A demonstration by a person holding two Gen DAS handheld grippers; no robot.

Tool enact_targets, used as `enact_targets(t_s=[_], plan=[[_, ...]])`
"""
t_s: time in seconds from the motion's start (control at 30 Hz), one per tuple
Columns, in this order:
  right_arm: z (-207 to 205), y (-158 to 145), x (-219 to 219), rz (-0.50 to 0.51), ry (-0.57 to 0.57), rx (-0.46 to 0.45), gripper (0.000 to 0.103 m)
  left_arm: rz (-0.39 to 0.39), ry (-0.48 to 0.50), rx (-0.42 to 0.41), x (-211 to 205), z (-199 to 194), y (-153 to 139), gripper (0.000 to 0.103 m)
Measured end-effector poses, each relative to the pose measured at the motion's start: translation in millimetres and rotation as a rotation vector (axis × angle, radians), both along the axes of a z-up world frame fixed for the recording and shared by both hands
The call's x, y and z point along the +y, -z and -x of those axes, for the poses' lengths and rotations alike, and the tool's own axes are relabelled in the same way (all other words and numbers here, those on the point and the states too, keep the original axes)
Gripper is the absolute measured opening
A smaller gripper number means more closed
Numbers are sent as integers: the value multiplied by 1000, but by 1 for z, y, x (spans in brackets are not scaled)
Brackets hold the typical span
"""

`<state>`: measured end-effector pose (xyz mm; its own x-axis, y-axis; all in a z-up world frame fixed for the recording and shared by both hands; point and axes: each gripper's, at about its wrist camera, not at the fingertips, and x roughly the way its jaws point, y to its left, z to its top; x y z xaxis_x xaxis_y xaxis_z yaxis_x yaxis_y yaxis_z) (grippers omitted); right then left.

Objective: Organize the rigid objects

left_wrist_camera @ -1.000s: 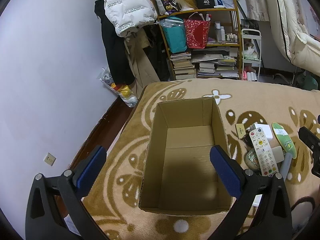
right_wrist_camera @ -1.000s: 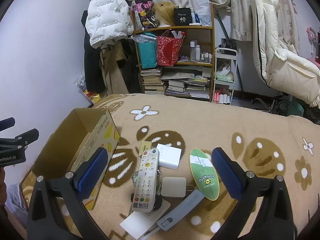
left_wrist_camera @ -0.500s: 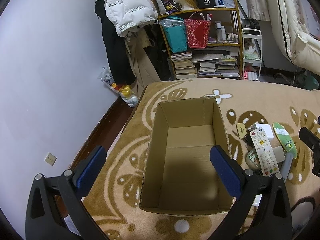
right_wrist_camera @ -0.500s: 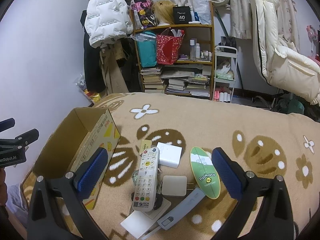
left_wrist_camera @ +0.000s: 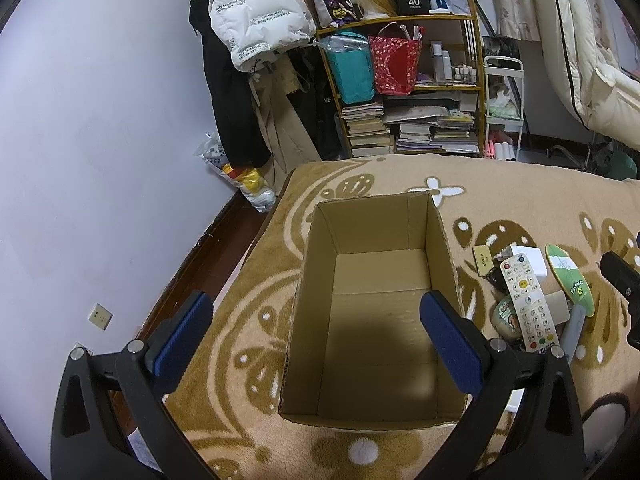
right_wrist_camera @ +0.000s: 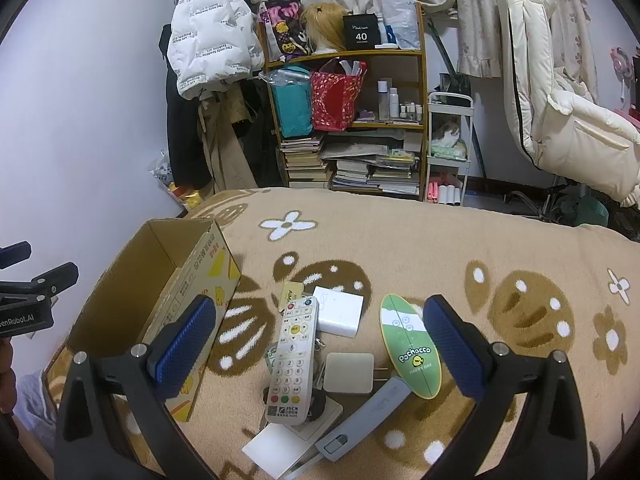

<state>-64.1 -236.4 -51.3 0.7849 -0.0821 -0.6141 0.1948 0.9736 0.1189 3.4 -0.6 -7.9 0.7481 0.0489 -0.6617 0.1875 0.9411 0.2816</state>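
**Both claws wide open, hovering; box empty, clutter untouched**

Cardboard box (left_wrist_camera: 376, 312) sits open-topped on the tan flower-patterned blanket (right_wrist_camera: 440, 248), nothing inside. Small items lie in a loose pile just to its right: white remote (right_wrist_camera: 294, 360) on top, lengthwise; white square box (right_wrist_camera: 340, 310) at its far end; white plug adapter (right_wrist_camera: 348, 372) touching its right side; green oval Pochacco card (right_wrist_camera: 412, 348) further right; grey flat bar (right_wrist_camera: 366, 416) angled below the adapter.

Left gripper (left_wrist_camera: 316, 344) hangs above the box's near half, jaws spread wider than the box, holding nothing. Right gripper (right_wrist_camera: 320, 348) hangs above the pile, remote and adapter between its spread pads, holding nothing, no contact visible.

Views: left wrist camera shows the bare box floor and, at the pile's left edge, a small round printed case (left_wrist_camera: 506, 314) that is mostly hidden under the remote in the right view. Right wrist camera shows the box's printed outer side and a white card (right_wrist_camera: 276, 446) under the pile's near end.

Versus a second ago: objects unmoved; both claws at the same opening; framing shifted only slightly.
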Motion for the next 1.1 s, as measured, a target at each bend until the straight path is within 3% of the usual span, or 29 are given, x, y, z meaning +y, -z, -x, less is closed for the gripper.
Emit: enact_targets(t_s=[0.63,1.1], plan=[[-2,7,-8,-3,9,8,103,0,-5,7,1,-2,2,102],[-31,26,-3,-1,-14,111,103,-13,-53,141,16,-56,31,102]])
